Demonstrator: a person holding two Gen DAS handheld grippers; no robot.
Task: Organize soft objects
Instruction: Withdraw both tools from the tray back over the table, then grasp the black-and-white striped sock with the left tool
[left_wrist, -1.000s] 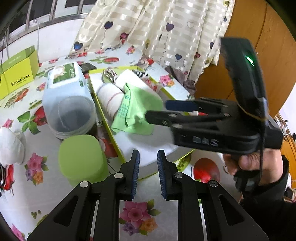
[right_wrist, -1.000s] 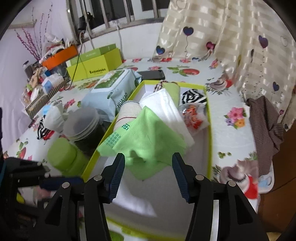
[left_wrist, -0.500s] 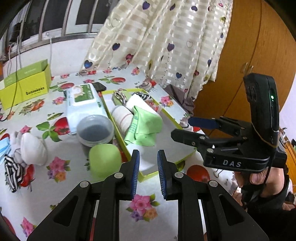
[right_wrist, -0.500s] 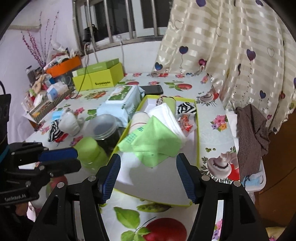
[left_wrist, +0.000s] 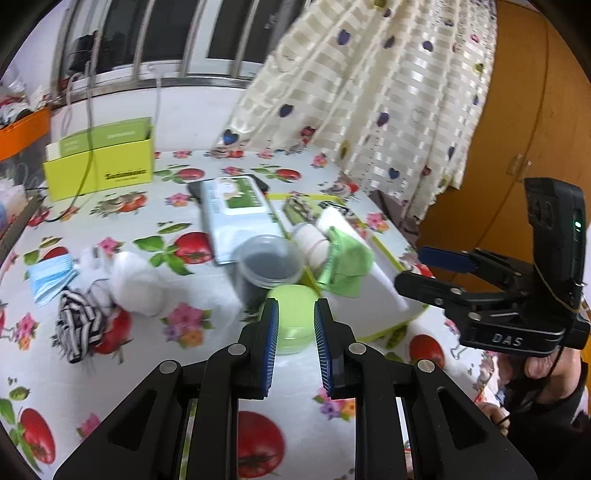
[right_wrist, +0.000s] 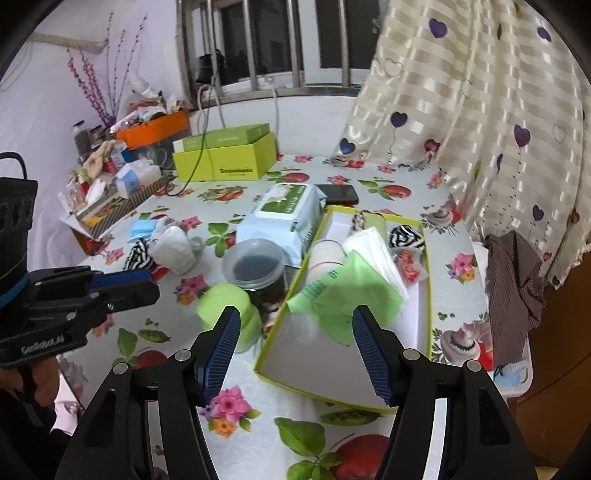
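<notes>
Both tools have pulled back from the tray since a second ago, so more of the table now shows. In the right wrist view the right tool (right_wrist: 293, 343) hangs above the near end of the tray (right_wrist: 428, 295), its fingers spread wide and holding nothing; the green cloth (right_wrist: 351, 291) lies just beyond them inside the tray. The left tool (left_wrist: 294, 332) hovers over the table's near edge, fingers a little apart and empty, with the green cup (left_wrist: 293, 317) seen in the gap between them.

One tray sits toward the right edge of the table. It holds one green cloth, one white roll (right_wrist: 325, 254), one folded white cloth (right_wrist: 373, 240), one striped piece (right_wrist: 406, 234) and one small red-patterned packet (right_wrist: 406, 258). Left of the tray stand one green cup and one lidded jar (right_wrist: 255, 266), with one wipes pack (right_wrist: 284, 218) behind. Toward the left edge lie one white sock (left_wrist: 136, 280), one striped sock (left_wrist: 79, 325) and one blue mask (left_wrist: 50, 277).
</notes>
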